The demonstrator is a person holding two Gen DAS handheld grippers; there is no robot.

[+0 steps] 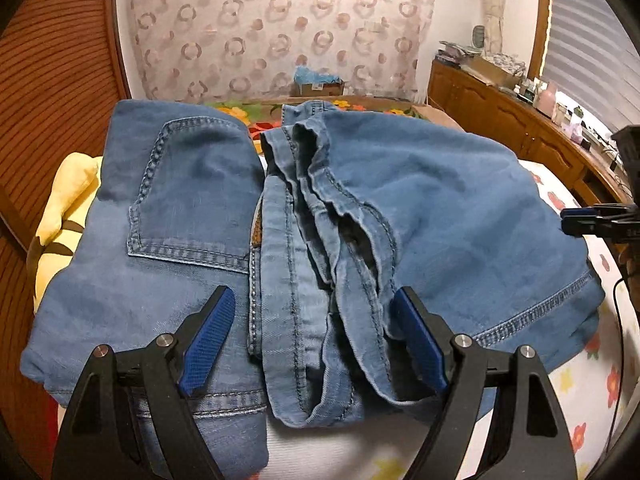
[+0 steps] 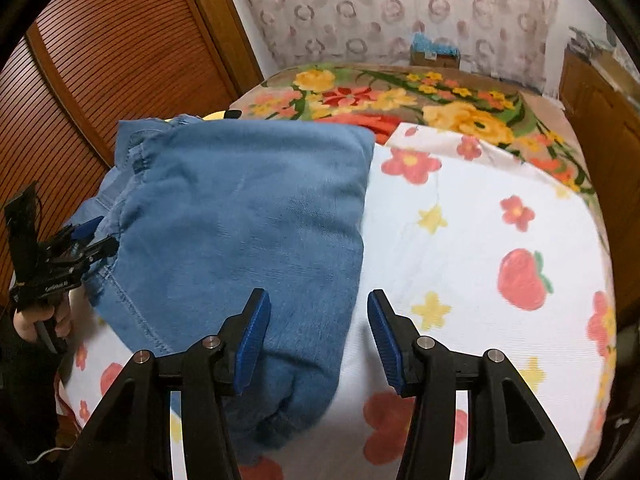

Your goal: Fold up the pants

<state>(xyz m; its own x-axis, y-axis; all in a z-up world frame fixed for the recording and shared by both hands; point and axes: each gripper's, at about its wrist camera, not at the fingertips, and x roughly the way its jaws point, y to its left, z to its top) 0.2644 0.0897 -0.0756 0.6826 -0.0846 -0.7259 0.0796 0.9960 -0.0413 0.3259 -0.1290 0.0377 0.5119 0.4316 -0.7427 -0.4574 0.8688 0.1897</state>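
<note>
Lying in a folded heap on the bed cover (image 2: pixel 460 216), the blue pants (image 1: pixel 360 208) fill most of the left wrist view and hide much of what is under them. The left gripper (image 1: pixel 316 340) hangs over the near edge of the pants with its jaws wide apart; a bunched strip of seams sits between the blue pads, but the pads do not press on it. A back pocket (image 1: pixel 188 196) shows just past the left jaw. A yellow cloth (image 1: pixel 64 216) peeks out far to the left of that jaw, mostly covered by the pants. The right gripper (image 2: pixel 316 340) has its jaws loose and parted too. The near corner of the pants lies under its left jaw, and bare flowered cover lies under its right jaw; nothing is pinched. This view is blurry, so the stitching is hard to read. Far beyond the jaws, a cardboard box (image 1: pixel 320 87) stands by the curtain (image 1: pixel 276 24) with something blue in it, too small to tell. A hand (image 2: pixel 32 322) is cut off at the left edge.
</note>
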